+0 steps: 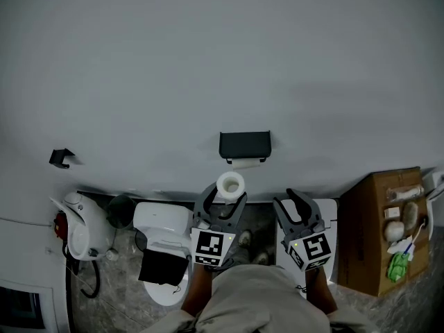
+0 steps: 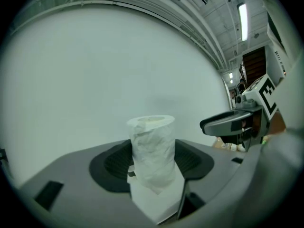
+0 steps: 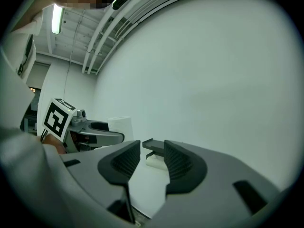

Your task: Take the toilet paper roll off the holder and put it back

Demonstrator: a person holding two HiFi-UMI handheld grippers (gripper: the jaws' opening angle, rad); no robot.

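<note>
Arms: both forearms reach forward from the lap, side by side.
Left gripper point(image 1: 225, 193): jaws clamped on the toilet paper roll point(image 1: 230, 184), which stands upright between them, a loose sheet hanging down.
Right gripper point(image 1: 288, 201): just right of the left one, jaws a narrow gap apart, nothing between them.
Roll's place: off the black holder point(image 1: 244, 145), just below it and slightly left.
Holder: fixed to the far wall point(image 1: 208, 61).
Sides: toilet point(image 1: 163, 227) left, cardboard box point(image 1: 381, 227) right.
</note>
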